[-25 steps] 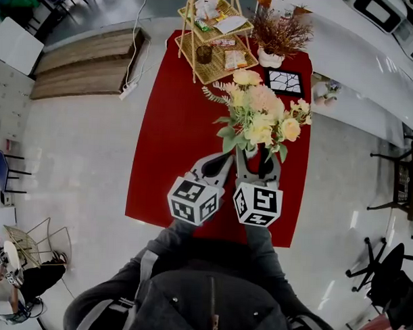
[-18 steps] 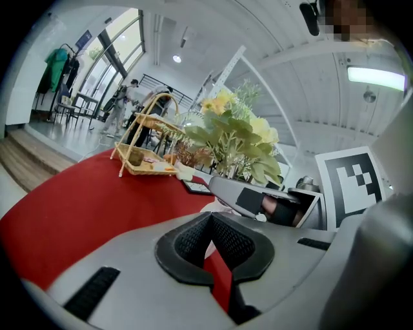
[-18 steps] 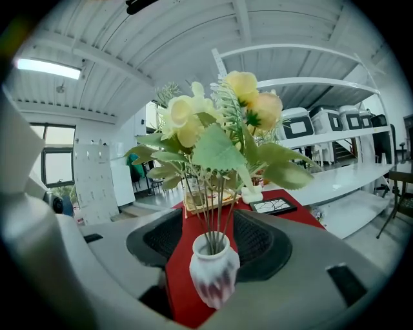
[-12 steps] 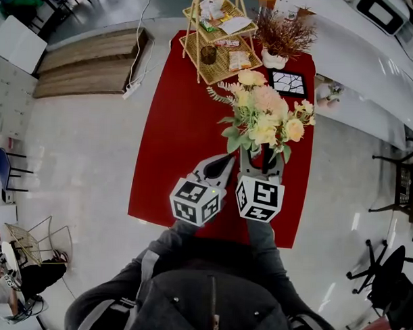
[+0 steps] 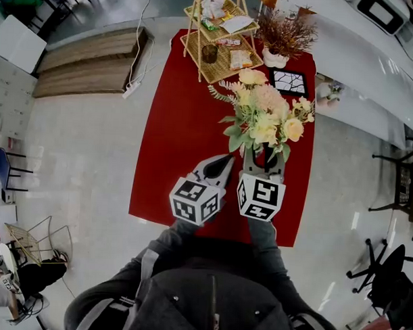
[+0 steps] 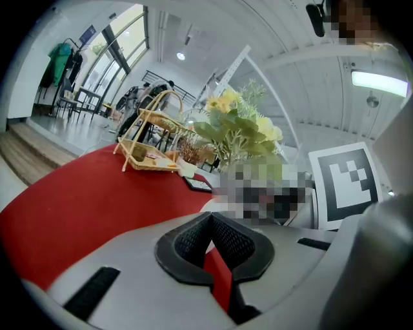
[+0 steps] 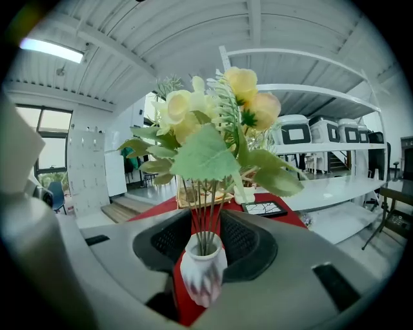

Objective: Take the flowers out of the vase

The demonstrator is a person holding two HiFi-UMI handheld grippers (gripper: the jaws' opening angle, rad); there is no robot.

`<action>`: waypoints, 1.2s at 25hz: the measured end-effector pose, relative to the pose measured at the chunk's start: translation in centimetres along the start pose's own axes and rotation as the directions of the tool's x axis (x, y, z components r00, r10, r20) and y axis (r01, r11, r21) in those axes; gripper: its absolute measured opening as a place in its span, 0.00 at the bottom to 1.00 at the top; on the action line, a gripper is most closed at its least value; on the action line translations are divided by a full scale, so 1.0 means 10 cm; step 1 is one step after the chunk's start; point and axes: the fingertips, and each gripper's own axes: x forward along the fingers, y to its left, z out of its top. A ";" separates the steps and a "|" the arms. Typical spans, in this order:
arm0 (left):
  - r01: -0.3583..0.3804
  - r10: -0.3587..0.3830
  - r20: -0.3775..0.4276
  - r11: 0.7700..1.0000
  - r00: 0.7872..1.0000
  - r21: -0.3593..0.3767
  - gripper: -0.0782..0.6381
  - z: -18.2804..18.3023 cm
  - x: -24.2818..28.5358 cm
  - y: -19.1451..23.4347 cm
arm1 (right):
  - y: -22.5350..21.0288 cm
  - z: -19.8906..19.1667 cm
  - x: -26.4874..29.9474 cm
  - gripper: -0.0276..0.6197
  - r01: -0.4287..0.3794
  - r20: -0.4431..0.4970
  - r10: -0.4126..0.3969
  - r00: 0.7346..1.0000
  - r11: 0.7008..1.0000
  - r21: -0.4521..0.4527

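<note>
Two grippers are side by side over the near part of a red tablecloth (image 5: 174,126). The right gripper (image 7: 205,225) has its jaws closed on the white ribbed vase (image 7: 202,274), which sits between the two black pads and is held from both sides. If the foot of the vase rests on the cloth, I cannot tell.

The flowers (image 7: 206,129) are in the vase. Their thin green stems go down into its mouth, and yellow and pale peach blooms with big green leaves spread above it. In the head view the bouquet hides almost all of the vase.

The left gripper (image 6: 211,220) is just beside the right one and holds nothing. Its jaws are almost together, and only a thin slit shows the red cloth.

At the far end of the cloth stand a wicker two-tier rack (image 5: 214,39) with small packets and a white pot with dried brown twigs (image 5: 282,35). A dark framed tile (image 5: 288,81) lies flat just beyond the flowers.
</note>
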 end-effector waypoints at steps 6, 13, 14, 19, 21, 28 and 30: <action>0.002 -0.002 -0.005 1.000 1.000 -0.004 0.12 -0.03 -0.05 -0.01 | 0.02 0.01 -0.02 0.19 0.002 0.000 -0.002 1.000 1.000 -0.016; 0.000 -0.001 -0.010 1.000 1.000 -0.008 0.12 -0.07 -0.07 0.00 | 0.05 0.02 -0.03 0.13 -0.014 0.001 0.014 1.000 0.999 -0.034; 0.000 0.000 -0.011 1.000 1.000 -0.009 0.12 -0.07 -0.07 0.00 | 0.06 0.02 -0.03 0.12 -0.019 0.001 0.019 1.000 0.999 -0.039; 0.002 -0.003 -0.015 1.000 1.000 -0.015 0.12 -0.10 -0.08 -0.02 | 0.09 0.01 -0.05 0.11 -0.037 -0.003 0.037 0.999 0.998 -0.054; 0.002 -0.002 -0.015 1.000 1.000 -0.021 0.12 -0.10 -0.09 -0.01 | 0.08 0.02 -0.05 0.10 -0.038 -0.001 0.038 0.999 0.998 -0.045; 0.001 -0.001 -0.014 1.000 1.000 -0.018 0.12 -0.10 -0.12 -0.02 | 0.05 0.08 -0.07 0.09 -0.038 0.020 0.039 0.999 0.999 -0.028; 0.000 0.000 -0.014 1.000 1.000 -0.016 0.12 -0.11 -0.13 -0.02 | 0.05 0.11 -0.09 0.09 -0.040 0.027 0.041 0.999 0.999 -0.024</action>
